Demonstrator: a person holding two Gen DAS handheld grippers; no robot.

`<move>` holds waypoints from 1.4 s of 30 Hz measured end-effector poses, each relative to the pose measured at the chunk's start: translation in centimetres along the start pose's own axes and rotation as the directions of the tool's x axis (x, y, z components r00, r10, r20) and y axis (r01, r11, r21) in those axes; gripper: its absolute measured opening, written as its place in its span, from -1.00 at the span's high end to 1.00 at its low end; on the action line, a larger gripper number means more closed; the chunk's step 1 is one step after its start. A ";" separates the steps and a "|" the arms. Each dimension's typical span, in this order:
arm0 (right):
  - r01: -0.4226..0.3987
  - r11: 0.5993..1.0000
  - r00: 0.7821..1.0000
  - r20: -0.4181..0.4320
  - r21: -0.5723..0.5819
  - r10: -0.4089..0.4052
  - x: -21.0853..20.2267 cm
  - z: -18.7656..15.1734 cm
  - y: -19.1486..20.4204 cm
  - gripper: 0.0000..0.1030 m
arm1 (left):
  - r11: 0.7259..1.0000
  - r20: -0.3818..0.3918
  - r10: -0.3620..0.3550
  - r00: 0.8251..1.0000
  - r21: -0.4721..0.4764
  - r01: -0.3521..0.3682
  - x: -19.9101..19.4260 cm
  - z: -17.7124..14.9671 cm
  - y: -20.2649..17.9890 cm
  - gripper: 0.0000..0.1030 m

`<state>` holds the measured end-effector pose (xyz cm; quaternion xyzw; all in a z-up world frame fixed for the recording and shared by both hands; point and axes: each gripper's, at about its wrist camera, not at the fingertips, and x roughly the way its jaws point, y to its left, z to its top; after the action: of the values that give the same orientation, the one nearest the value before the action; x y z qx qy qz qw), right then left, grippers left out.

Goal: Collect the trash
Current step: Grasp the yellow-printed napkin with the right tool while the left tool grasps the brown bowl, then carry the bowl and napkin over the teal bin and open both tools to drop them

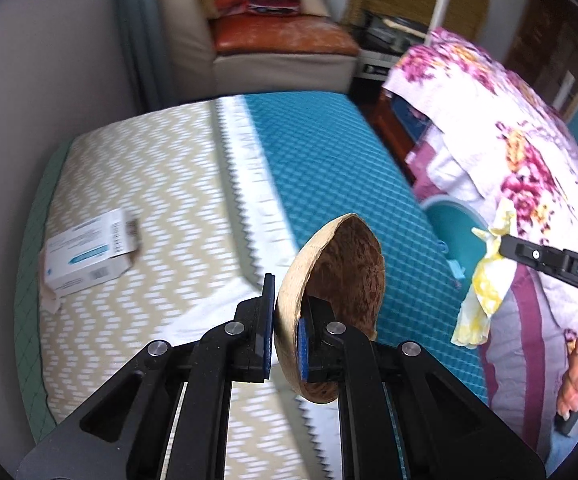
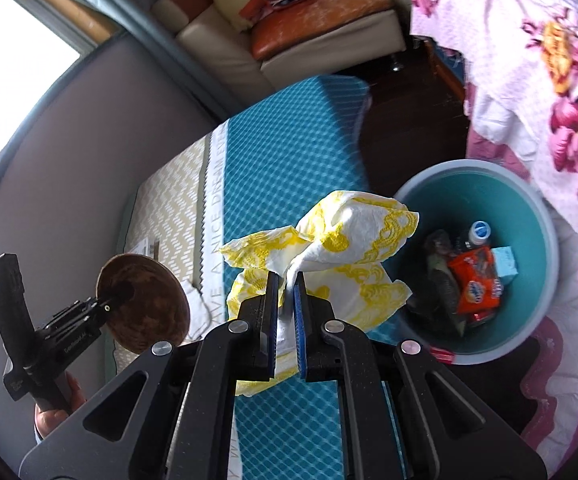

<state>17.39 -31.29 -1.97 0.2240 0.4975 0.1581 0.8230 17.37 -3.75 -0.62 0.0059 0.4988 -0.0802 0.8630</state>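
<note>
My right claw point(image 2: 285, 280) pinches the yellow-patterned napkin point(image 2: 345, 248), just beside the teal bin point(image 2: 529, 200). My left claw point(image 1: 289, 300) clamps a coconut shell point(image 1: 341, 280) above the bed point(image 1: 329, 160).

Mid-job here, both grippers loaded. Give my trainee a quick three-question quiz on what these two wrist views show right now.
1. True or false: the left gripper is shut on the coconut shell.
2. What does the right gripper hold? A) an orange packet B) a yellow-and-white napkin C) a bottle
3. Fill in: the white box lies on the ____-patterned part of the bed cover.

Key
1. True; one finger sits inside the shell, one outside.
2. B; the napkin is pinched between the pads, short of the teal bin, which already holds an orange packet.
3. Zigzag.
</note>
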 end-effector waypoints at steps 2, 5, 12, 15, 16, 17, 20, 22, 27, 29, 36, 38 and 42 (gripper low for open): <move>0.005 1.000 1.000 0.014 0.016 -0.005 -0.9 0.0 -1.5 0.86 | 0.999 -0.009 -0.008 1.000 0.035 0.008 0.4 0.1 -2.0 0.81; 0.008 0.999 0.999 0.035 0.048 -0.009 -2.1 0.0 -3.7 0.86 | 0.996 -0.029 -0.025 0.999 0.082 0.028 1.3 0.3 -5.0 0.81; 0.016 0.992 0.997 0.075 0.123 -0.026 -4.4 0.0 -8.7 0.86 | 0.986 -0.088 -0.062 0.994 0.150 0.075 3.9 1.2 -11.0 0.81; 0.026 0.989 0.995 0.089 0.148 -0.040 -5.1 0.1 -10.6 0.86 | 0.980 -0.110 -0.071 0.991 0.176 0.089 5.2 1.5 -13.4 0.81; 0.030 0.987 0.995 0.093 0.155 -0.045 -5.4 0.2 -11.2 0.86 | 0.978 -0.119 -0.073 0.990 0.185 0.094 5.7 1.5 -14.2 0.81; 0.032 0.987 0.994 0.096 0.160 -0.048 -5.5 0.2 -11.6 0.86 | 0.977 -0.125 -0.073 0.989 0.192 0.096 6.0 1.6 -14.8 0.81; 0.039 0.984 0.993 0.104 0.176 -0.058 -5.9 0.6 -13.1 0.86 | 0.972 -0.149 -0.074 0.986 0.211 0.105 7.3 1.7 -16.6 0.81; 0.045 0.982 0.992 0.107 0.185 -0.066 -6.0 0.8 -13.9 0.86 | 0.970 -0.163 -0.075 0.984 0.217 0.110 8.0 1.8 -17.3 0.81; 0.066 0.977 0.991 0.100 0.202 -0.088 -6.1 1.1 -15.9 0.86 | 0.964 -0.198 -0.081 0.977 0.233 0.127 10.0 2.1 -19.3 0.81; 0.072 0.974 0.992 0.089 0.213 -0.093 -6.0 1.0 -16.6 0.86 | 0.962 -0.212 -0.082 0.974 0.240 0.134 10.9 2.1 -20.1 0.81; 0.092 0.970 0.992 0.063 0.226 -0.109 -5.3 0.9 -17.9 0.86 | 0.952 -0.273 -0.072 0.959 0.267 0.148 14.4 1.2 -22.2 0.77; 0.099 0.970 0.992 0.055 0.221 -0.114 -4.9 0.9 -18.0 0.86 | 0.951 -0.289 -0.068 0.955 0.271 0.149 15.2 0.8 -22.5 0.73; 0.103 0.970 0.992 0.042 0.219 -0.115 -4.3 0.6 -17.9 0.86 | 0.947 -0.300 -0.061 0.952 0.283 0.150 16.0 0.2 -22.6 0.58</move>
<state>16.62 -48.71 -7.92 0.2886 0.5008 0.0514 0.8144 22.10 -28.17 -12.77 0.1224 0.6002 -0.2006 0.7645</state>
